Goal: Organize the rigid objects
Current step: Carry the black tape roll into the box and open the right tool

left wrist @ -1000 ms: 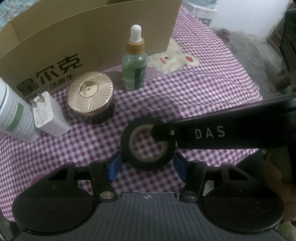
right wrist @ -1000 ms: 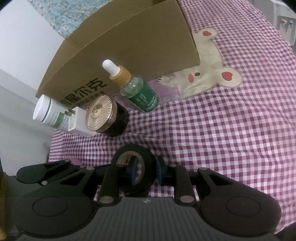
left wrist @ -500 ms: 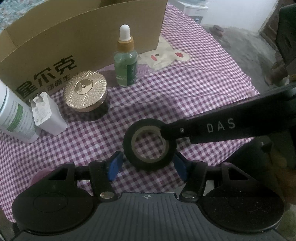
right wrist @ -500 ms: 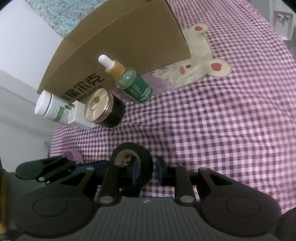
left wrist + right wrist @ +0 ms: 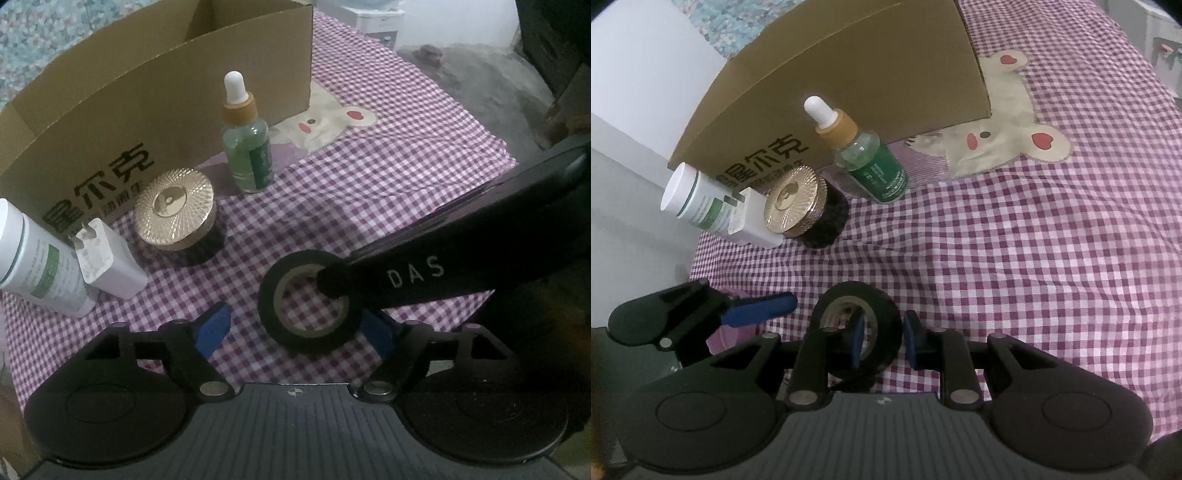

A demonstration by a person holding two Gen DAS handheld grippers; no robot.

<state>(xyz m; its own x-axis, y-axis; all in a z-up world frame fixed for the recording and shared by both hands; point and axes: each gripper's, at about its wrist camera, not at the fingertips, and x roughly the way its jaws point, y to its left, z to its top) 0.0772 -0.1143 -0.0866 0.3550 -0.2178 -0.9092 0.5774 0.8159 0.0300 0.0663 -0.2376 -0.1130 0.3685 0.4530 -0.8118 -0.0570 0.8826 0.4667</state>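
A black tape roll [image 5: 309, 300] lies low over the purple checked cloth. My right gripper [image 5: 882, 341] is shut on the roll's wall [image 5: 886, 325], one blue pad inside the hole, one outside. Its arm, marked DAS [image 5: 458, 258], crosses the left wrist view from the right. My left gripper [image 5: 297, 328] is open, blue pads on either side of the roll, empty. Behind stand a green dropper bottle [image 5: 247, 147], a gold-lidded jar [image 5: 175, 216], a white charger plug [image 5: 109, 264] and a white bottle [image 5: 33, 258].
An open cardboard box [image 5: 155, 81] with printed characters stands behind the row of objects; it also shows in the right wrist view [image 5: 857, 74]. A bear patch [image 5: 1004, 147] lies on the cloth to the right. The cloth's right edge drops to the floor [image 5: 480, 85].
The tape roll, held by my right gripper, has shifted right between the left gripper's pads. Both cameras have drawn slightly nearer the box and row of objects.
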